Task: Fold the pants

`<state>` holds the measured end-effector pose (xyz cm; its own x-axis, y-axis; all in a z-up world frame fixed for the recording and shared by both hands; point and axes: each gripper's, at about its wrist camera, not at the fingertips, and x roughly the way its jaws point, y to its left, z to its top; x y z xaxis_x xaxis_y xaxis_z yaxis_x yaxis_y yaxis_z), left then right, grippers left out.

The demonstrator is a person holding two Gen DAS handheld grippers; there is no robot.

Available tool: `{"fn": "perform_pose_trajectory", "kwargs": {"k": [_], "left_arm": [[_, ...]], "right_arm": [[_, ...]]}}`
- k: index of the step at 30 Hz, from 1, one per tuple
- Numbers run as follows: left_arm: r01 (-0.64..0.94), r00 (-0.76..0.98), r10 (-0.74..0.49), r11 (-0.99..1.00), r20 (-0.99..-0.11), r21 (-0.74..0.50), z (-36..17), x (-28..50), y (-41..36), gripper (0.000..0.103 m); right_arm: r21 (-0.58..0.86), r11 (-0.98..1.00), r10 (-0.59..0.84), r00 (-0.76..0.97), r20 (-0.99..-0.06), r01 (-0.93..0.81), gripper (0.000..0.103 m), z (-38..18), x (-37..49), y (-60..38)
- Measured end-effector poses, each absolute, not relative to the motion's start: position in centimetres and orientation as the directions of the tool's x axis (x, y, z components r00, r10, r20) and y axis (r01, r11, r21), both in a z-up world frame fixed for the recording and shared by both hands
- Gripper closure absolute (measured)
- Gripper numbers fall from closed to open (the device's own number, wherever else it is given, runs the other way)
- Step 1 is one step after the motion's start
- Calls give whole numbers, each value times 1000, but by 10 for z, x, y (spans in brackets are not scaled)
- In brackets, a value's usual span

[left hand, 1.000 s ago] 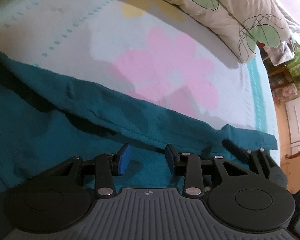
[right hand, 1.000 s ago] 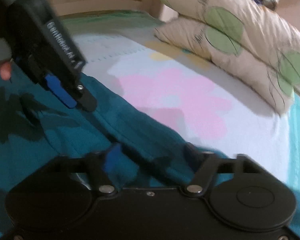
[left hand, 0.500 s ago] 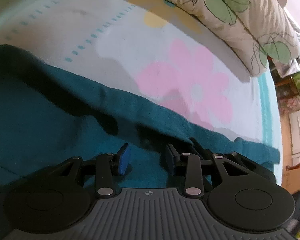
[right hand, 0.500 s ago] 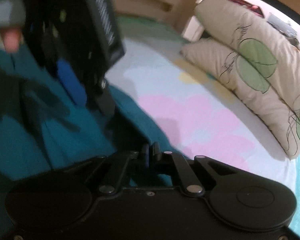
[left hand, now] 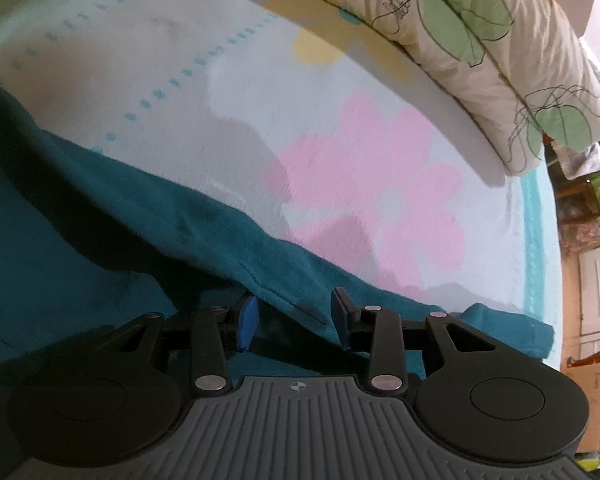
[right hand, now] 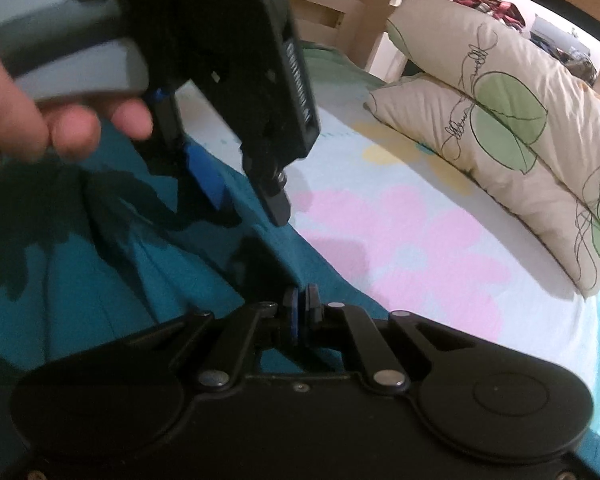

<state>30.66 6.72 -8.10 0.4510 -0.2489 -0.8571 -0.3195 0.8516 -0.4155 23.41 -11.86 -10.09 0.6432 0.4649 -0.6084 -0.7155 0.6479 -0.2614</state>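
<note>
Your right gripper point(right hand: 300, 314) had its jaws clenched on the teal pants point(right hand: 100, 280) on the bed point(right hand: 420, 240). Your left gripper point(left hand: 294, 318) had its jaws released around a fold.

Black tongs point(right hand: 300, 314), blue pads point(left hand: 247, 322), silver screws.
</note>
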Motion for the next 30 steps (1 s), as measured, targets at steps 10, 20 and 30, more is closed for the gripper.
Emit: {"fn": "perform_pose_trajectory", "kwargs": {"k": [10, 20, 30], "left_arm": [[-367, 462, -231, 829, -856, -422, -87, 310, 71, 68], [-195, 627, -113, 935, -770, -296, -36, 238, 38, 100], [-106, 687, -136, 953, -714, -284, -13, 163, 27, 99]], "right_arm": [[-250, 649, 466, 636, -615, -718, 96, -104, 227, -115], [-99, 748, 500, 655, -567, -657, 81, -85, 209, -136], [143, 902, 410, 707, -576, -407, 50, -49, 181, -244]]}}
